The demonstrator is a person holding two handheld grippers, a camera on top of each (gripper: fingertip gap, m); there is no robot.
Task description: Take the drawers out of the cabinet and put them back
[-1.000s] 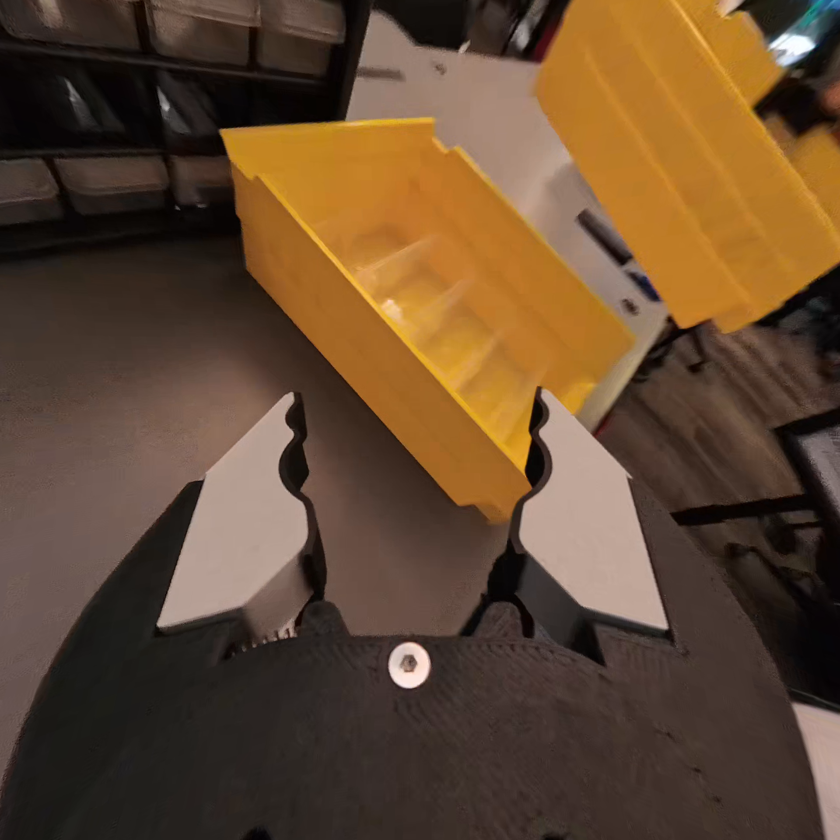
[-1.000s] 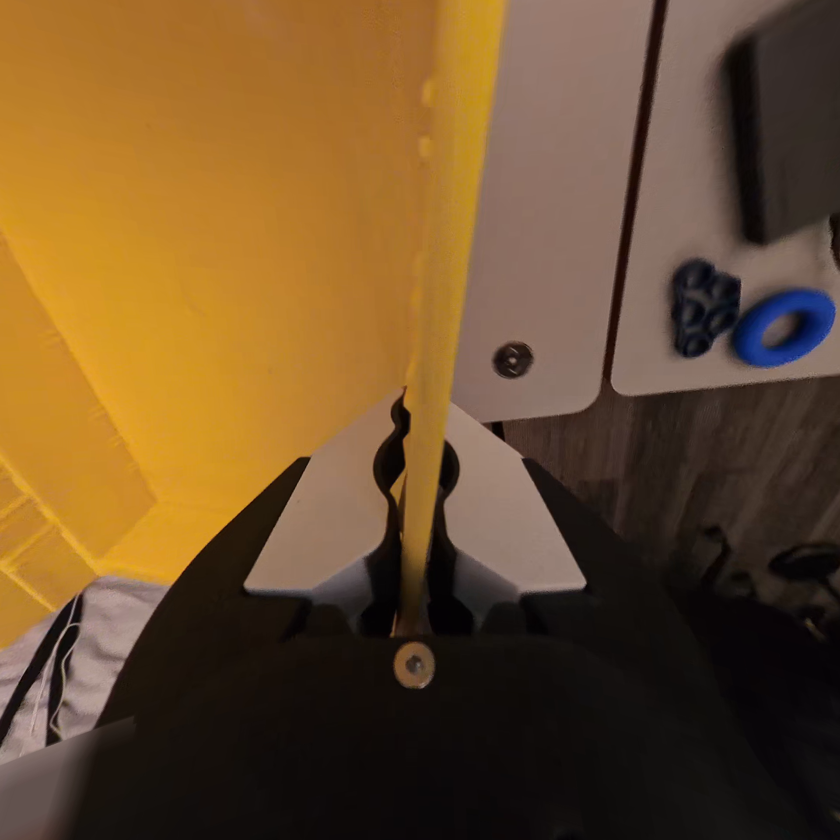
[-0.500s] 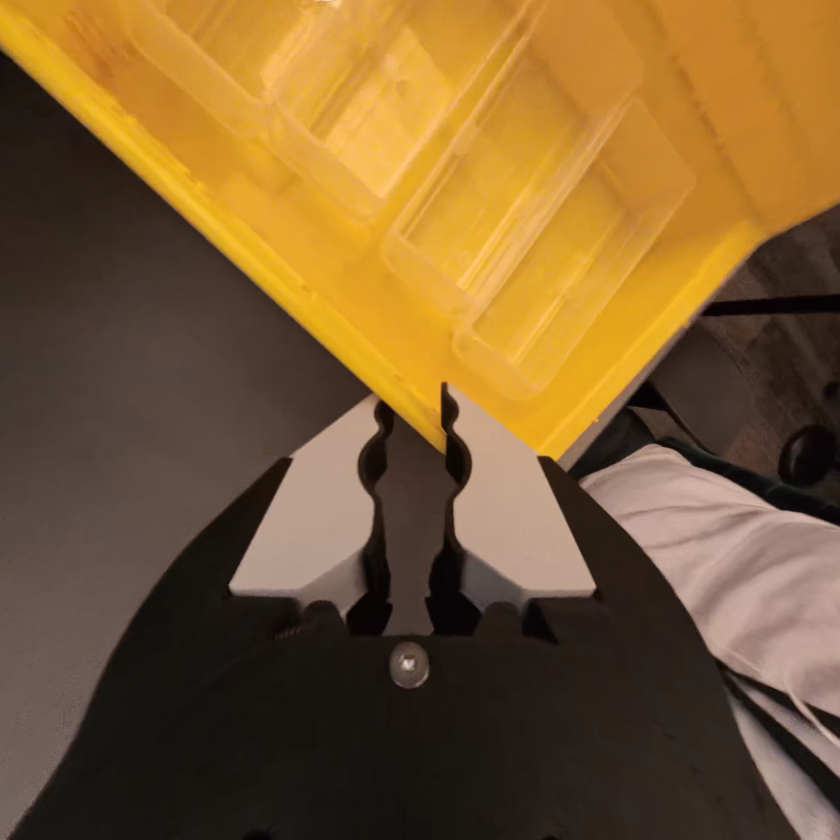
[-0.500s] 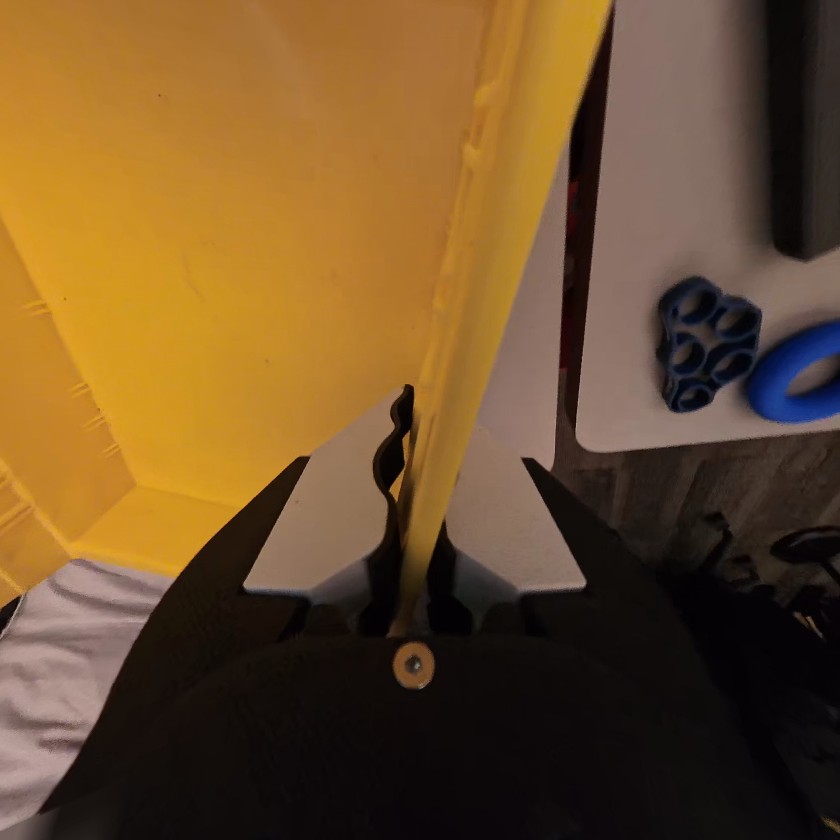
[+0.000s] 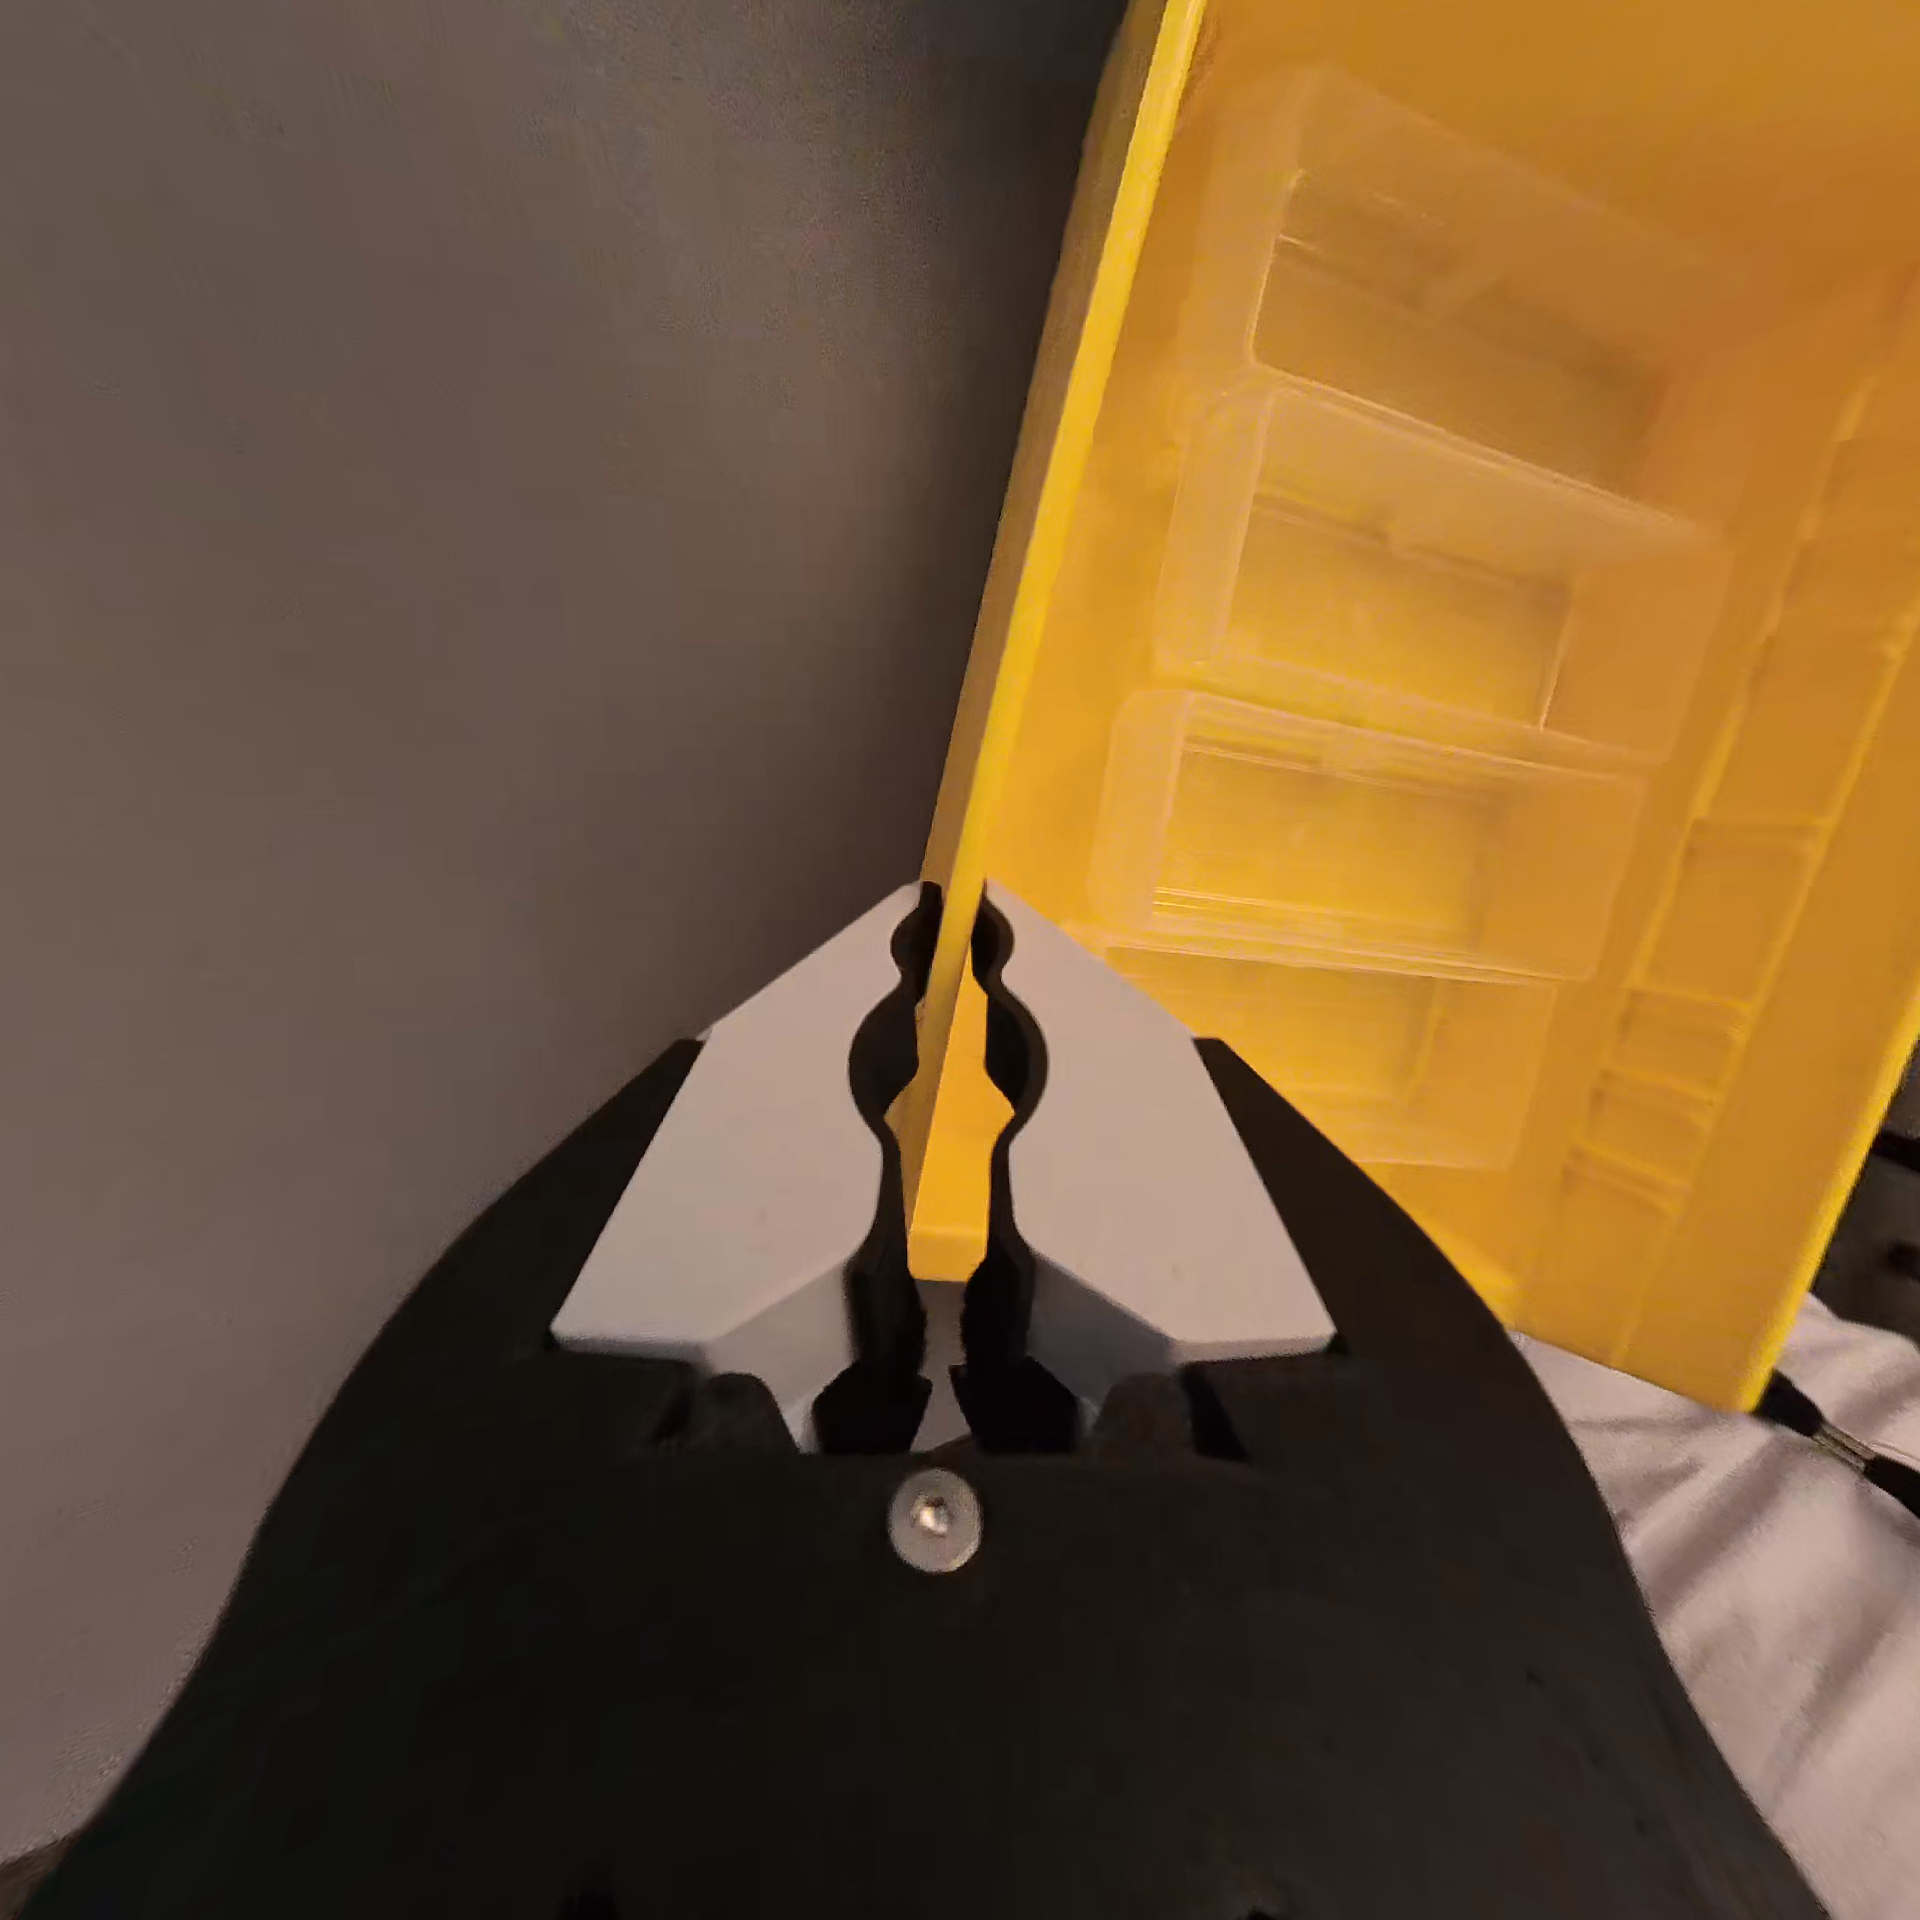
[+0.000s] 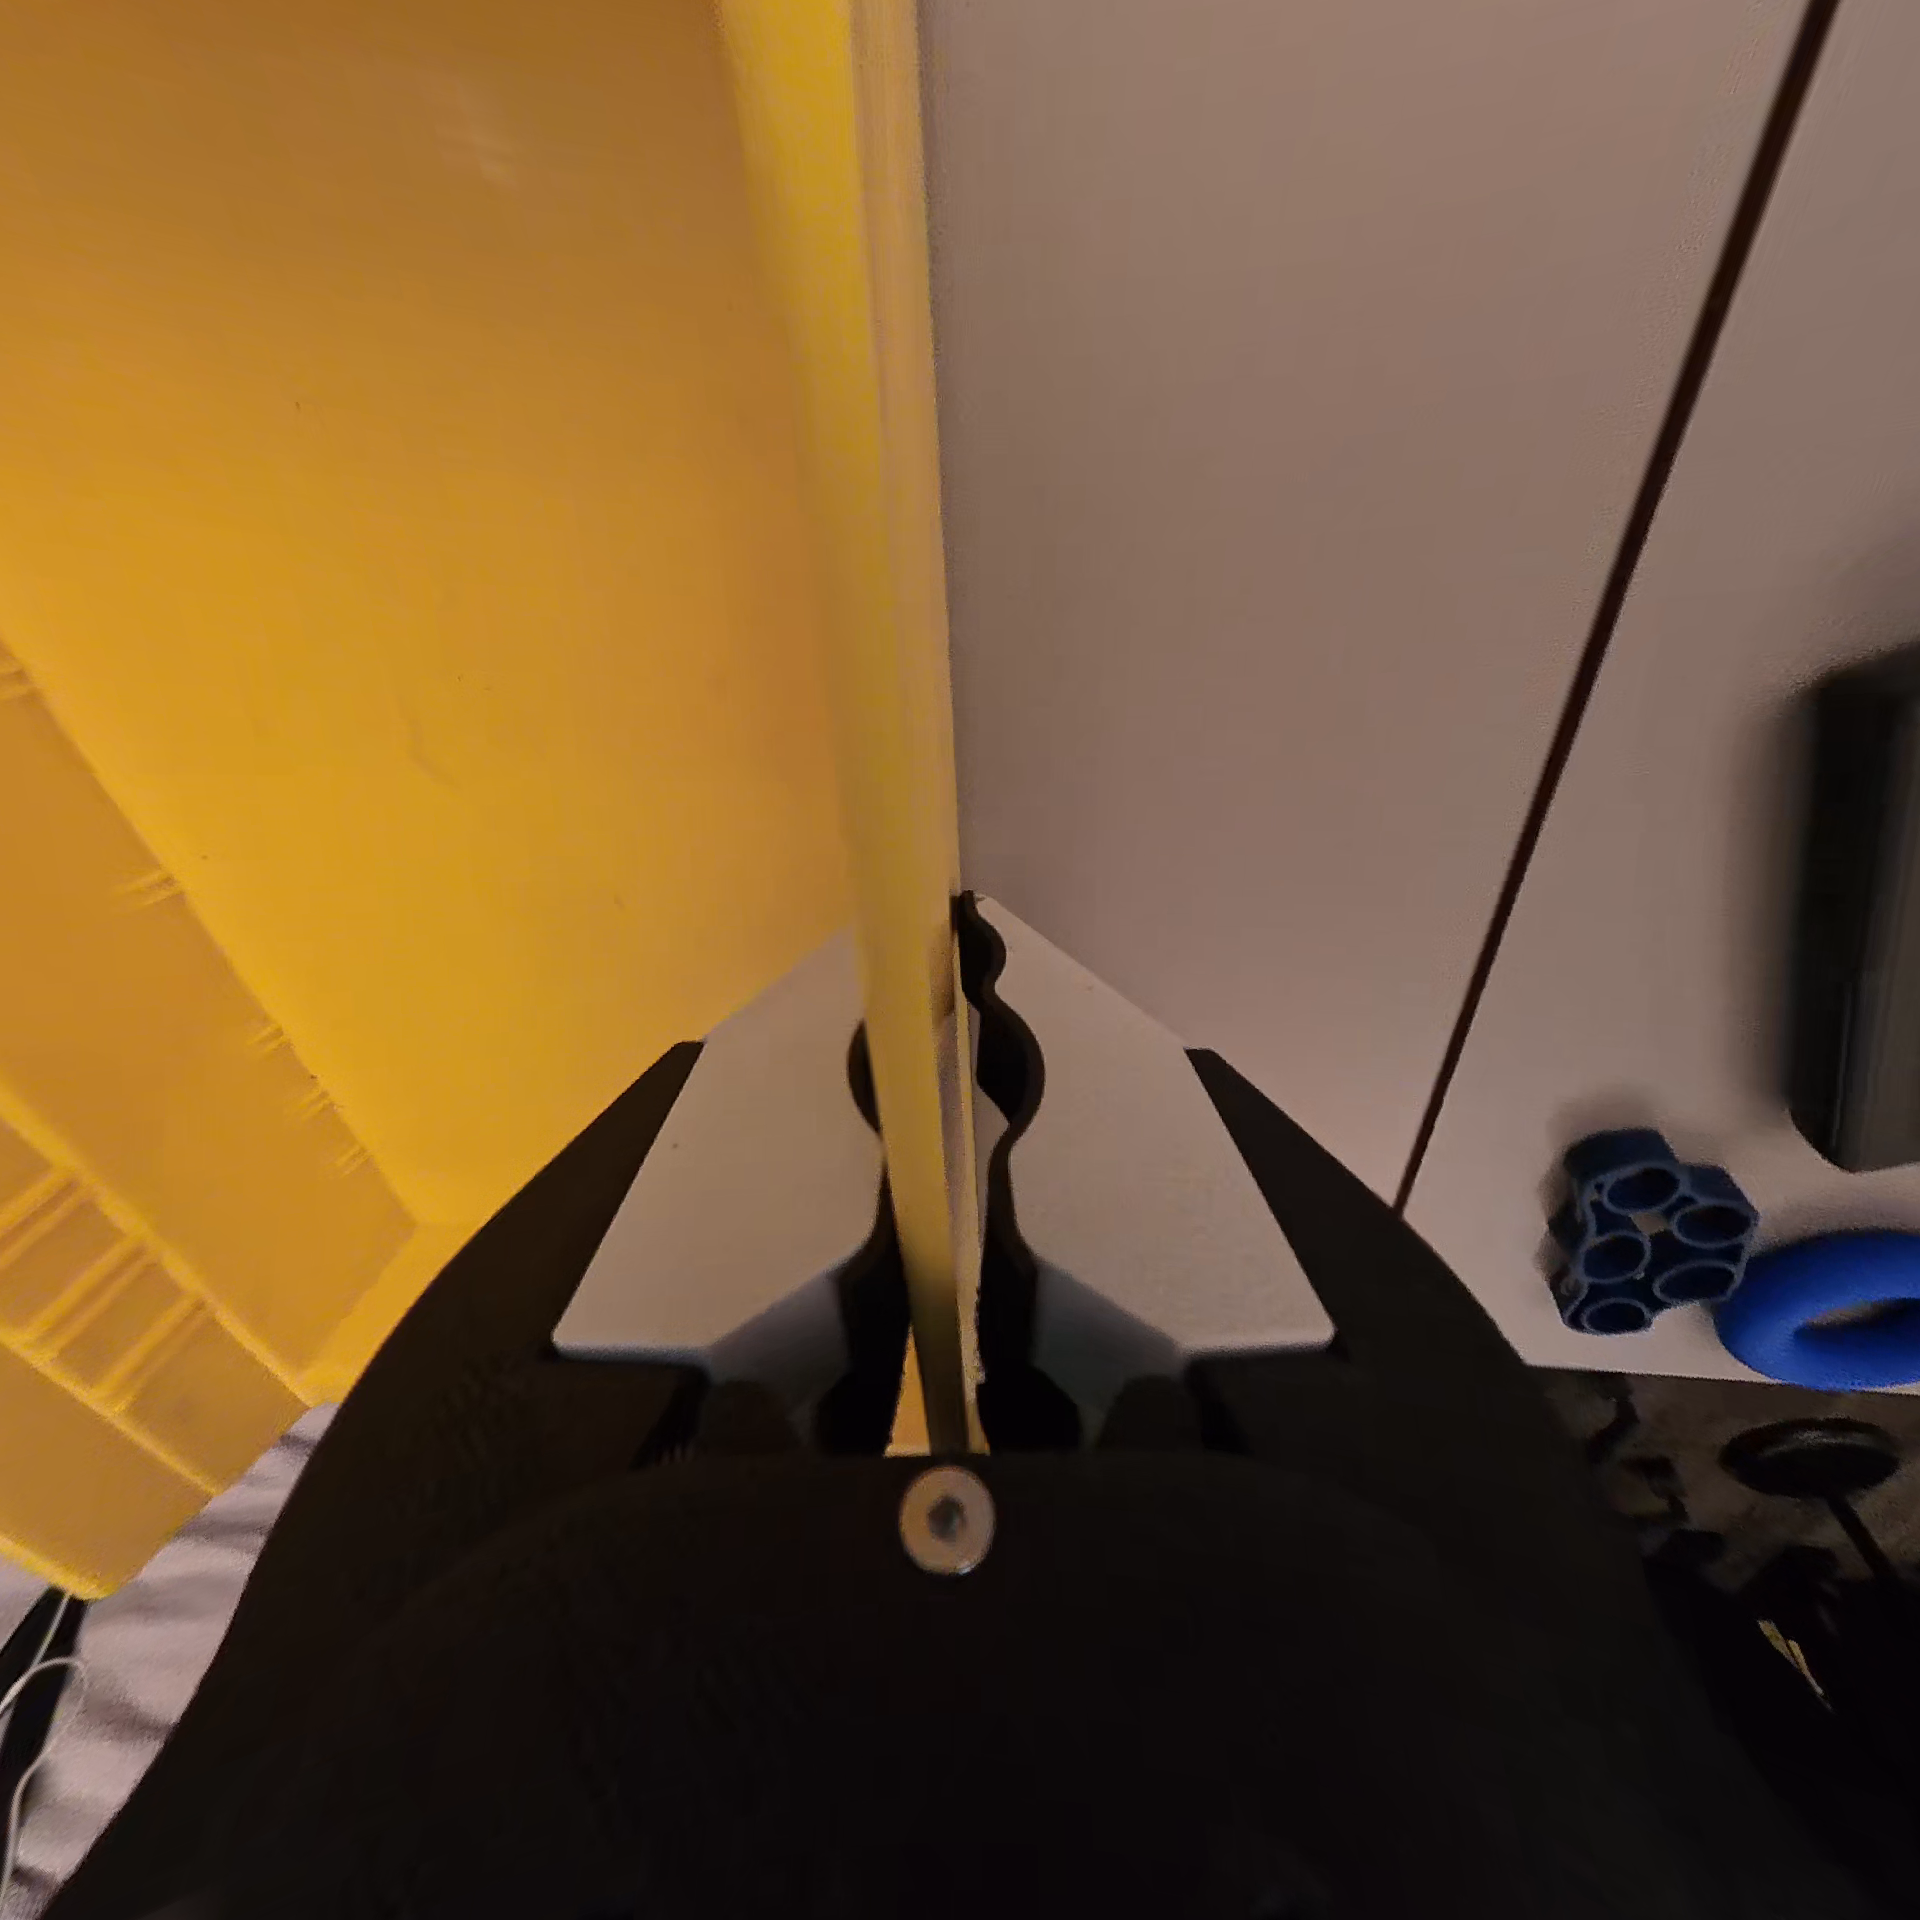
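In the left wrist view, my left gripper (image 5: 951, 906) is shut on the thin side wall of a yellow drawer (image 5: 1714, 727). The wall runs up between the fingers. Several clear plastic boxes (image 5: 1371, 831) lie inside this drawer. In the right wrist view, my right gripper (image 6: 948, 914) is shut on the side wall of a second yellow drawer (image 6: 416, 520), which fills the left of the view. This drawer's inside looks empty. The cabinet is not in view.
A grey table top (image 5: 468, 520) lies left of the left drawer. White table panels (image 6: 1299, 520) lie right of the right drawer, bearing a blue perforated block (image 6: 1642, 1257), a blue ring (image 6: 1829, 1320) and a dark object (image 6: 1870, 914). A person's white clothing (image 5: 1766, 1610) is low in both views. The gap from one gripper's tips to the other's is roughly 75 centimeters.
My left gripper went from open beside the drawer with the boxes to shut on its side wall. My right gripper kept its hold and shifted its drawer over the white table.
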